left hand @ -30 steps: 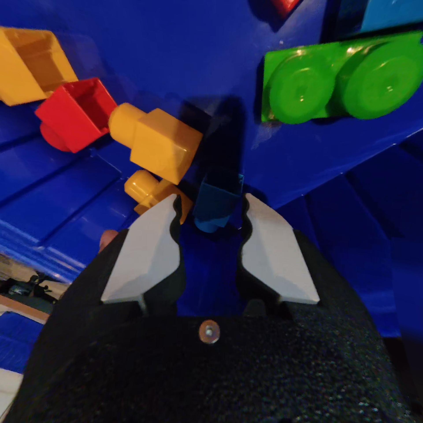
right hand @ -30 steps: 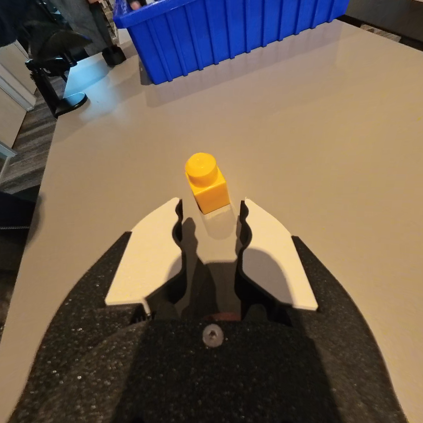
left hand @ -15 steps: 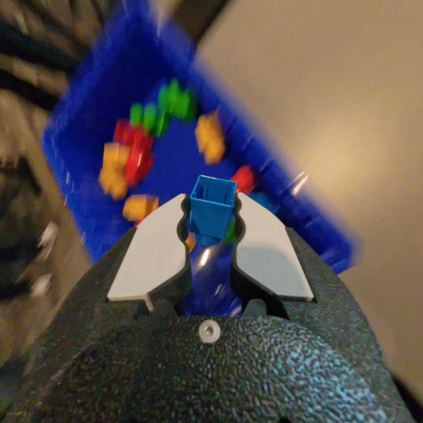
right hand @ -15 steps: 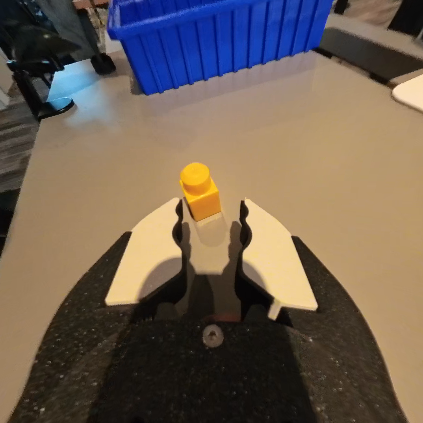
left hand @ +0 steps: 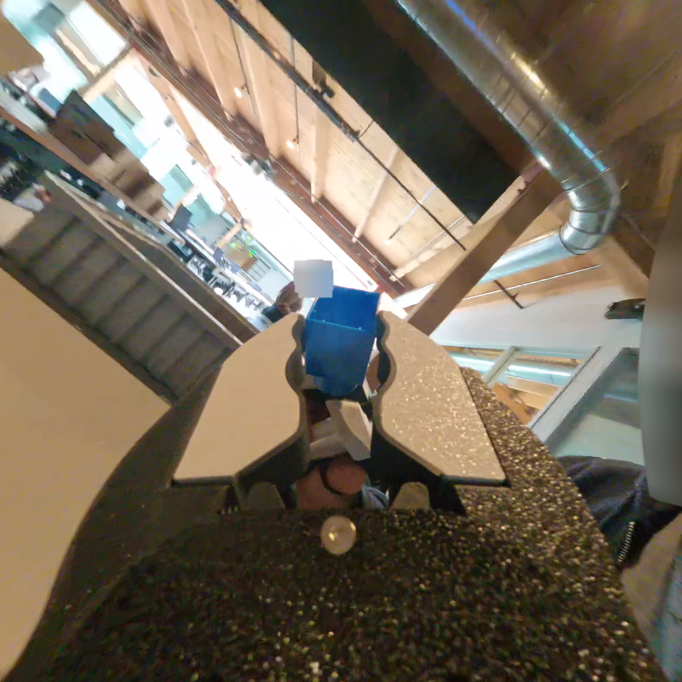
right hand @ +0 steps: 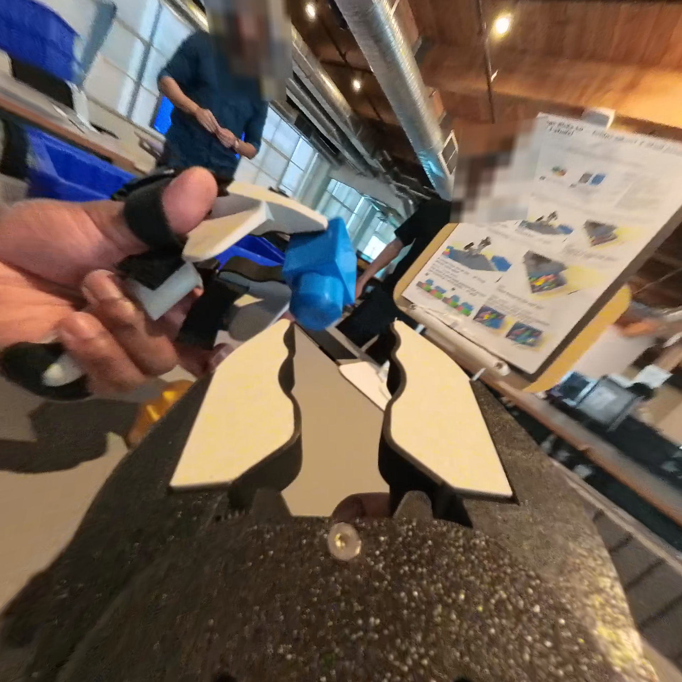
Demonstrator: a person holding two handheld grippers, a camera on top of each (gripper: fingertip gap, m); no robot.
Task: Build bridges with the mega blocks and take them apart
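Left gripper (left hand: 338,328): closed on the blue block (left hand: 339,350); hollow base pointing away from the camera, stud toward the palm; tilted up at the ceiling, duct (left hand: 575,177) behind.
Blue block, right view: (right hand: 320,275) held aloft at the tips of the left gripper (right hand: 306,236); stud down and toward the right gripper; hand (right hand: 85,265) behind it.
Right gripper (right hand: 341,332): fingers spread wide, nothing between them; tips just below the blue block, apart from it.
Yellow block (right hand: 162,406): low at left, on the table (right hand: 33,498), largely hidden behind the hand and the right gripper; blurred.
Bin (right hand: 70,173): blue, far left, behind the hand.
Background: poster board (right hand: 546,251) at right; people standing beyond; heavy motion blur.
Step, by judgement: block carried out of the bin, upside down for stacking; likely a regrip or handover to turn it stud-up.
Risks: grip sits near the fingertips, so a knock from the right gripper could twist the block out; release before the other fingers close would drop it; placed stud-down, no seating on the yellow block; blur suggests speed, so overshoot could topple the yellow block.
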